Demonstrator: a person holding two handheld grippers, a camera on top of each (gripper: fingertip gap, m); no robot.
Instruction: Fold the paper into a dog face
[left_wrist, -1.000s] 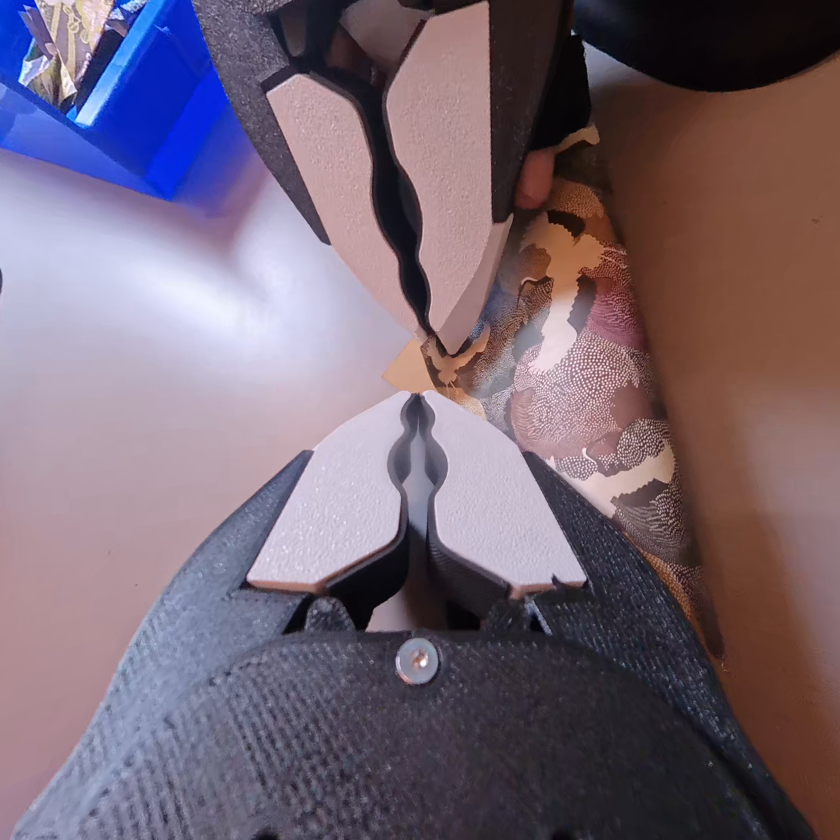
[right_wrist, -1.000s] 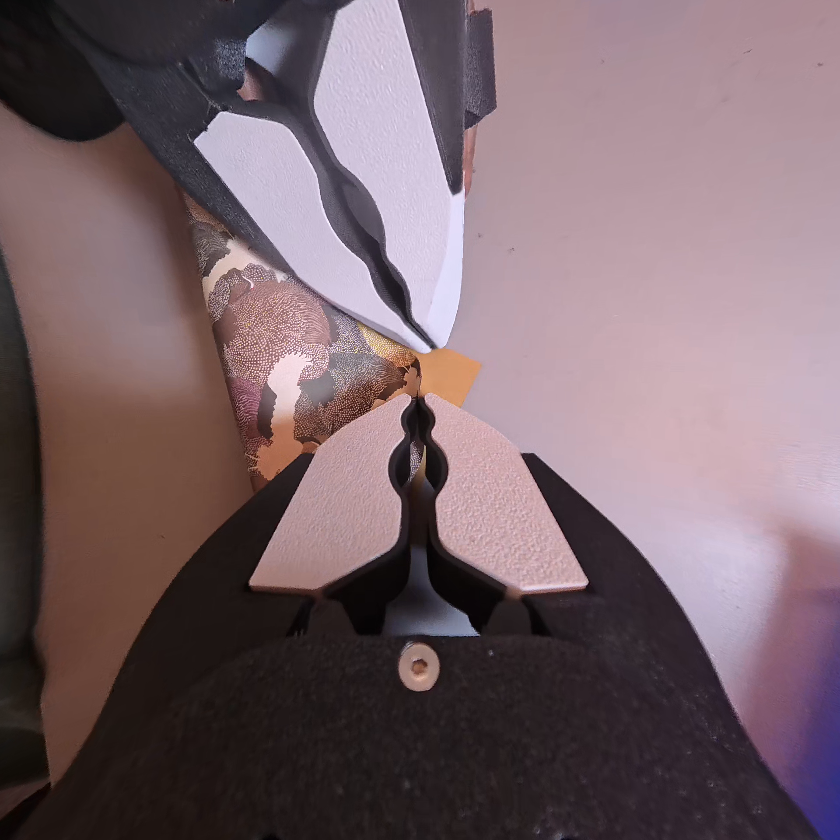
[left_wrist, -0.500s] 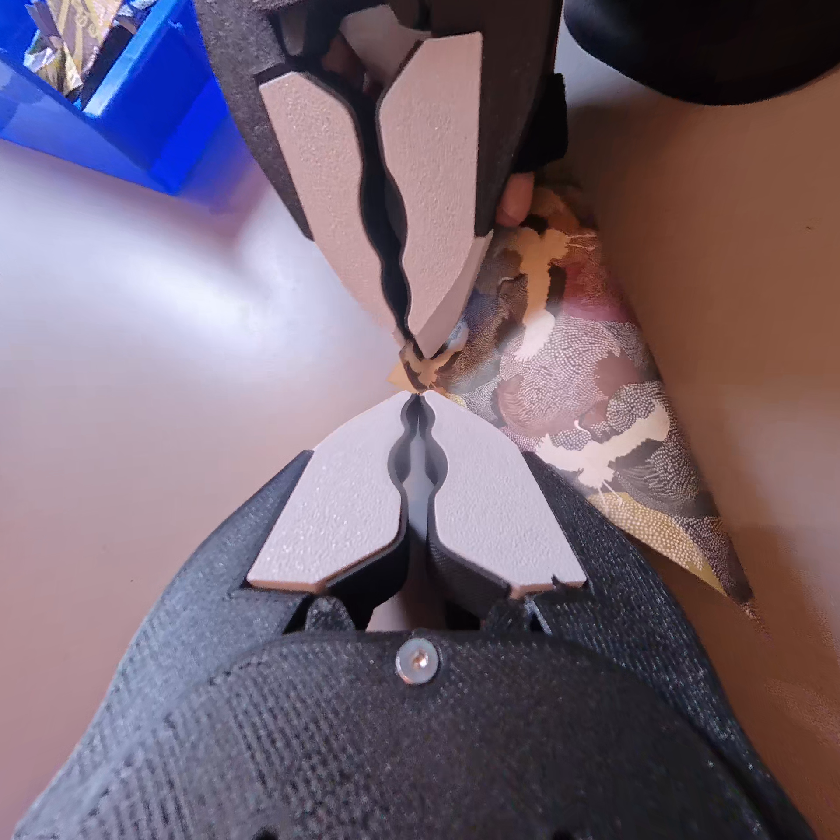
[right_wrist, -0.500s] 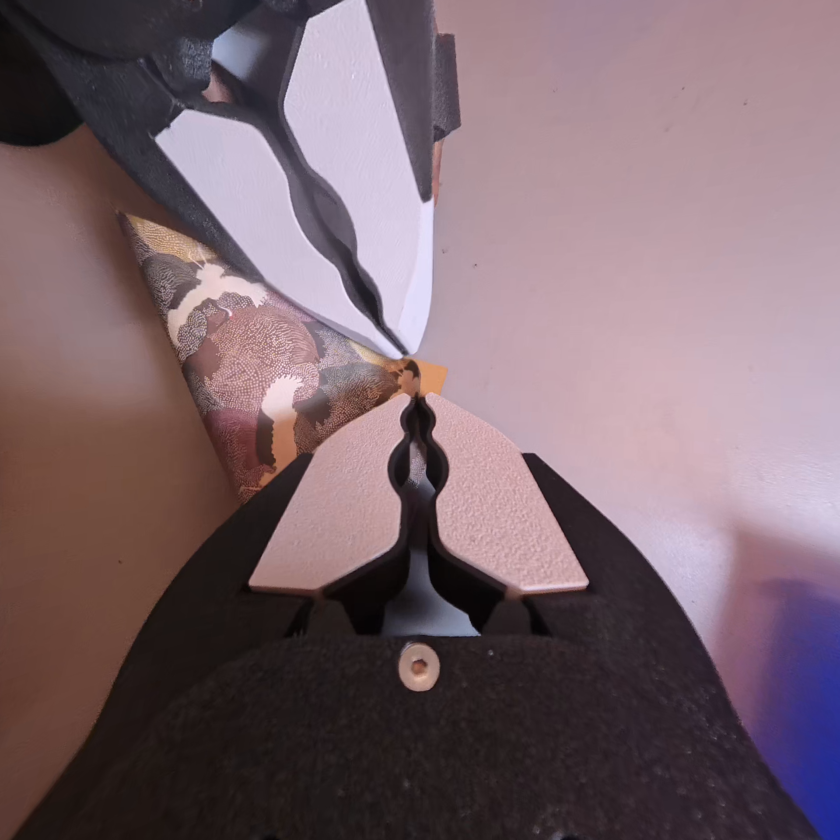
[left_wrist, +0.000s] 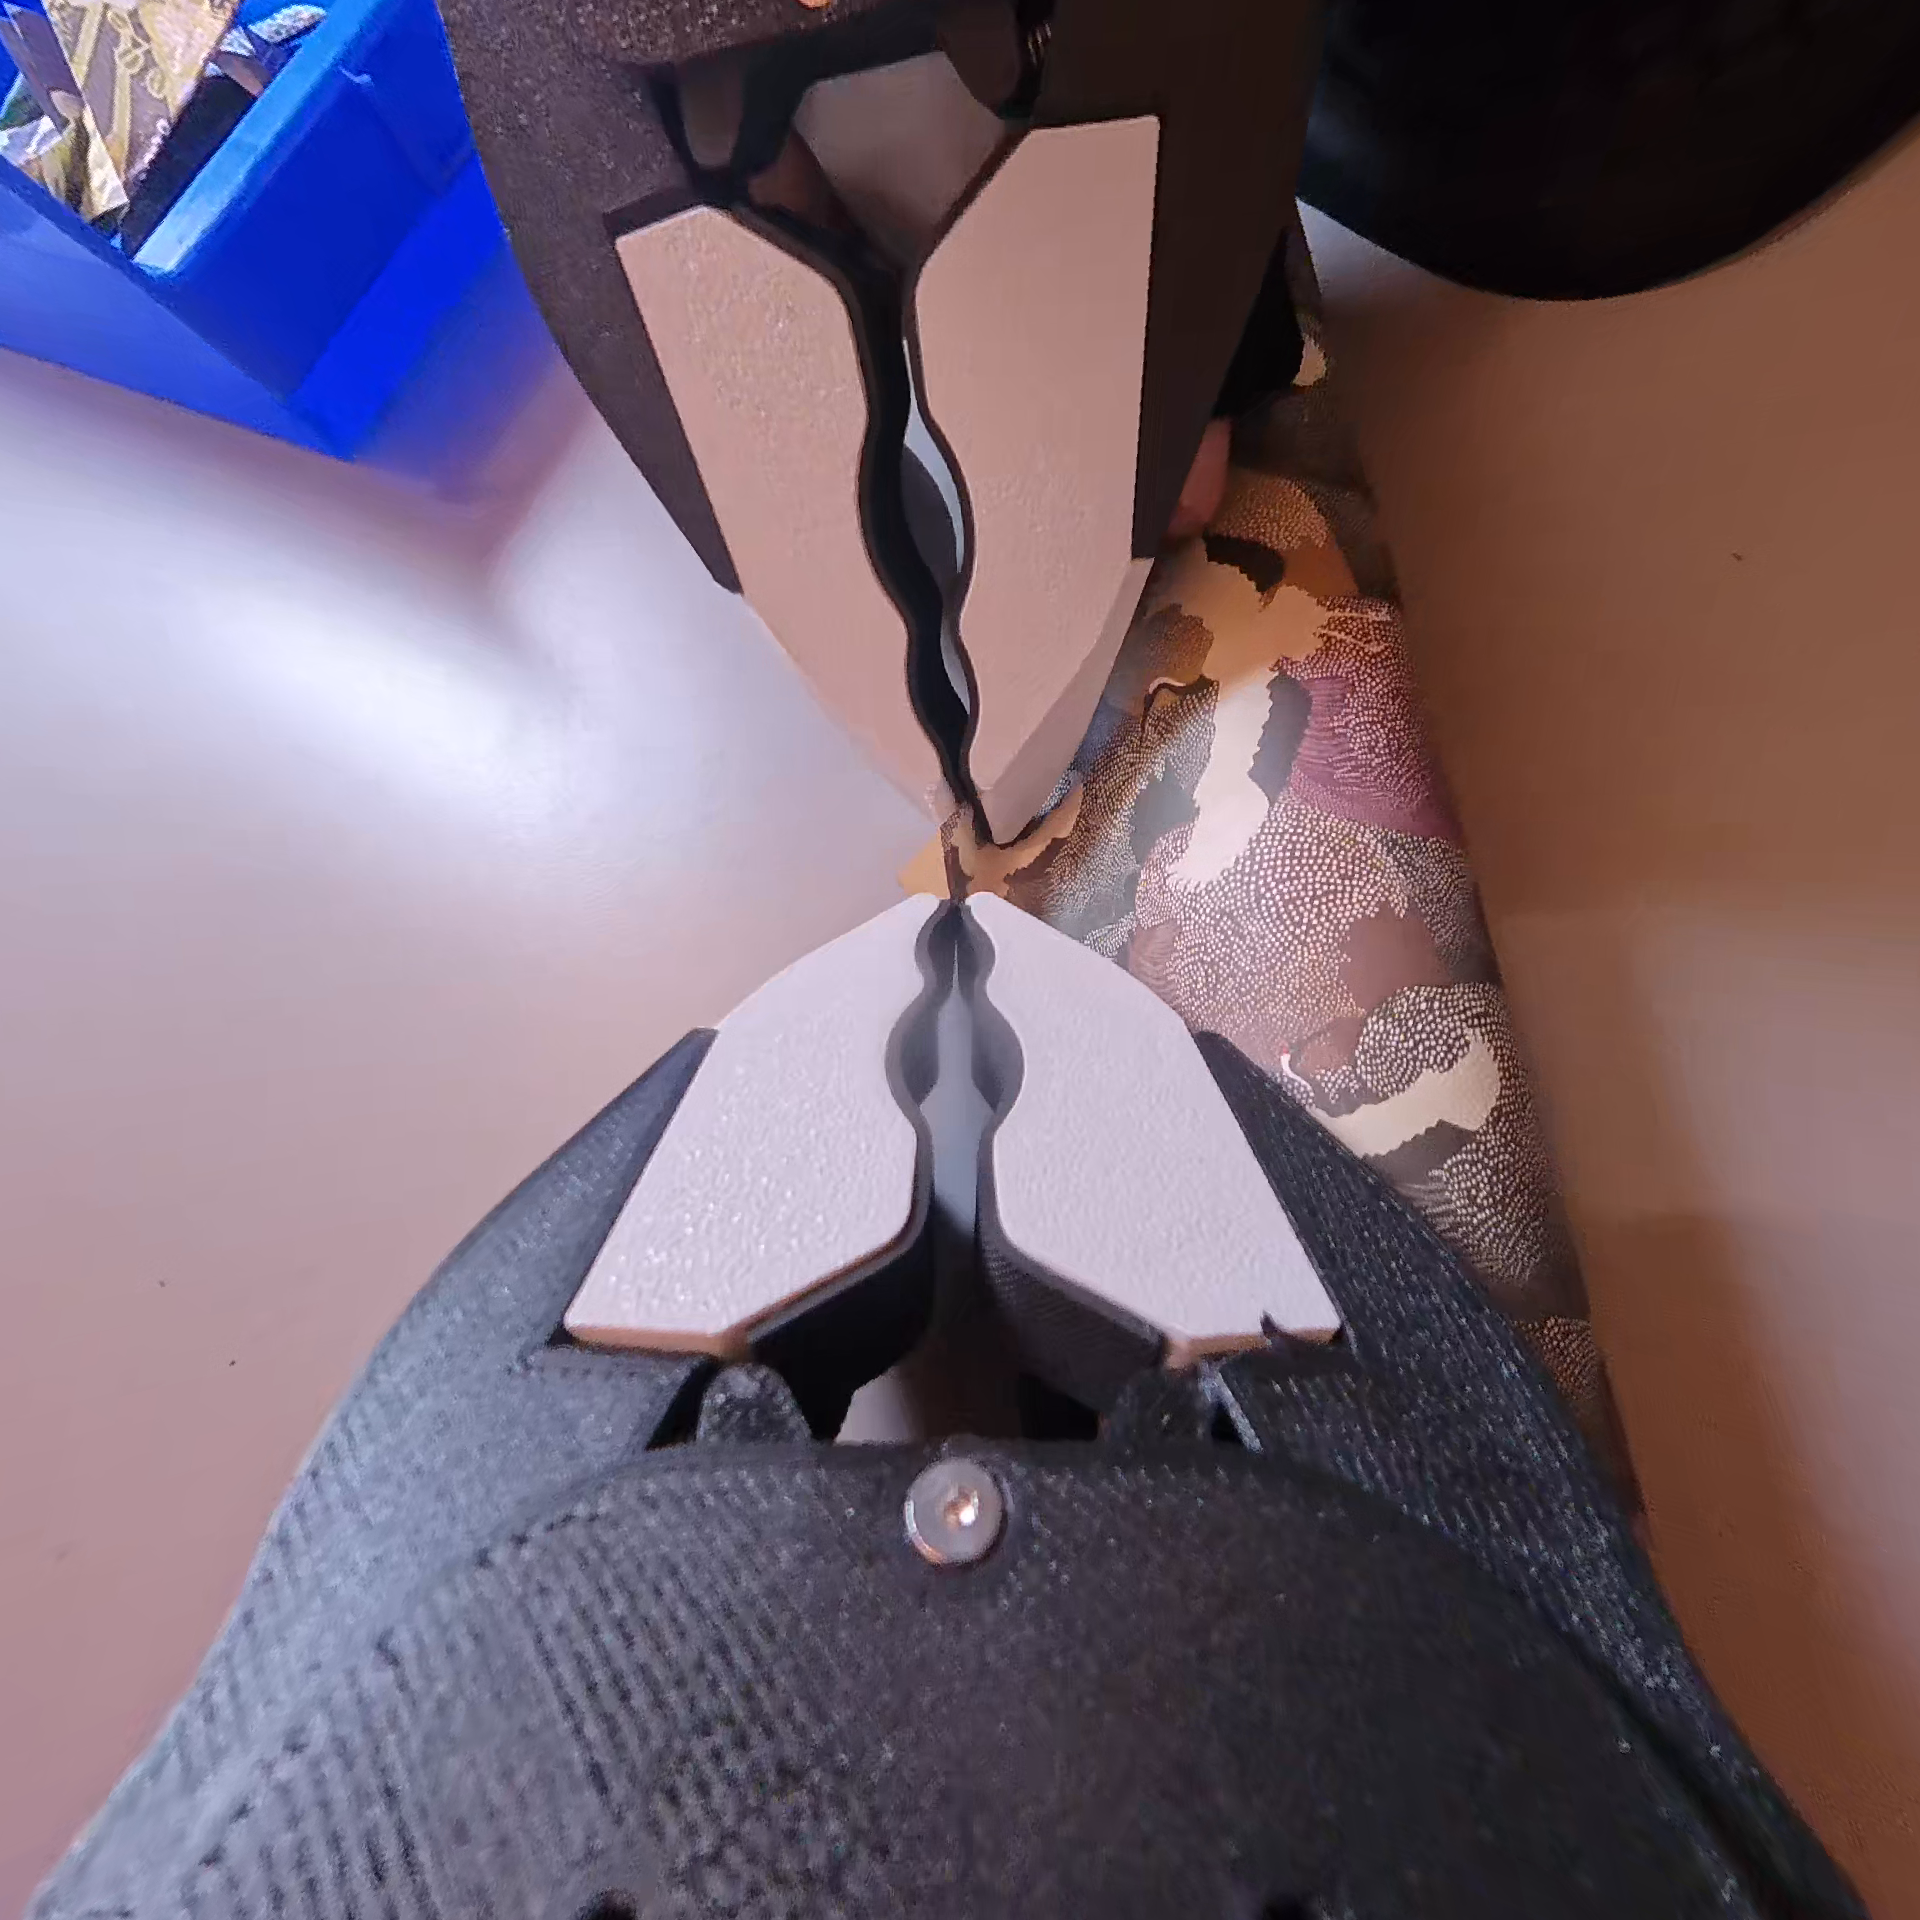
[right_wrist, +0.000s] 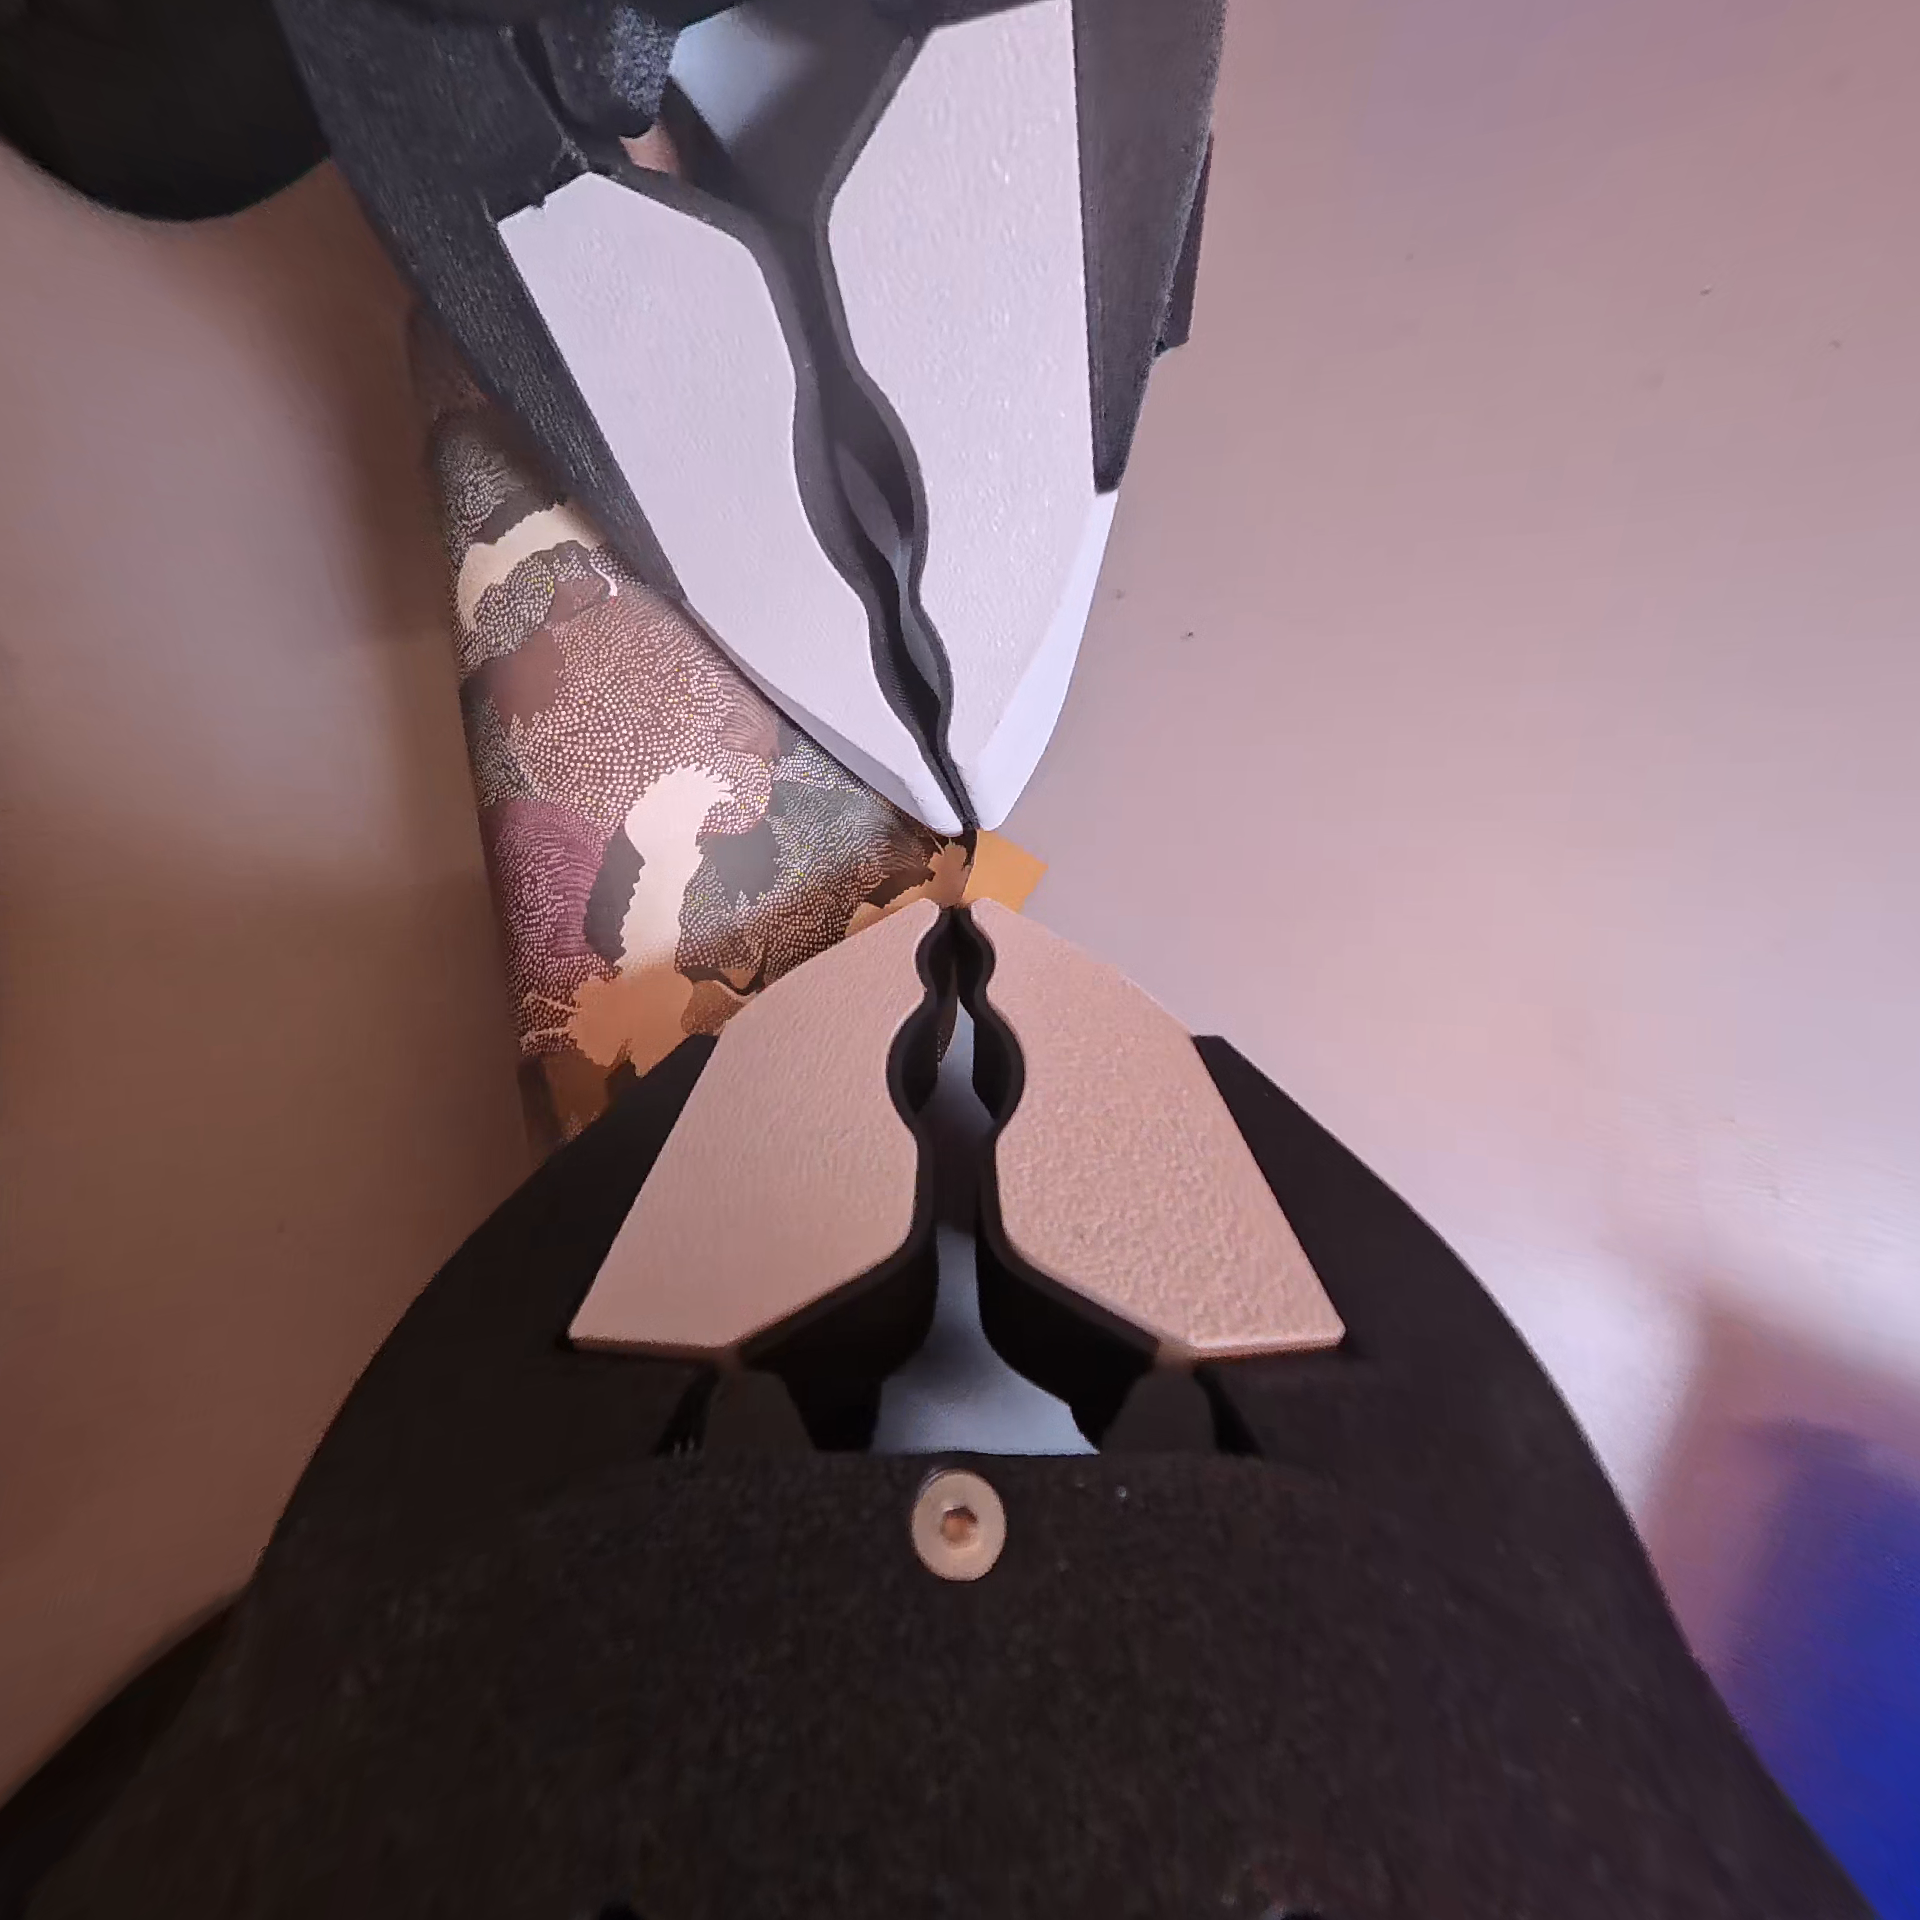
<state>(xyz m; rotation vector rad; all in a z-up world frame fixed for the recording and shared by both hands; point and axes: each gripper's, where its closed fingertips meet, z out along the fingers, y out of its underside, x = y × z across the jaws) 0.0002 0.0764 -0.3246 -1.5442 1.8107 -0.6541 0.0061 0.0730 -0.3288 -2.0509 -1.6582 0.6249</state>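
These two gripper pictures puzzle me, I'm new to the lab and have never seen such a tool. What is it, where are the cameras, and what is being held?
No robot here: a person holds one pincer tool in each hand. Each tool carries a camera looking forward along its two fingers, so each picture shows its own gripper at the bottom and the other one opposite, at the top. In the left wrist view, the left gripper is shut on the corner of a patterned paper. In the right wrist view, the right gripper pinches that same corner, and the paper hangs away to the side. Below is a plain pale table. A blue bin holding more patterned paper stands at the far left.
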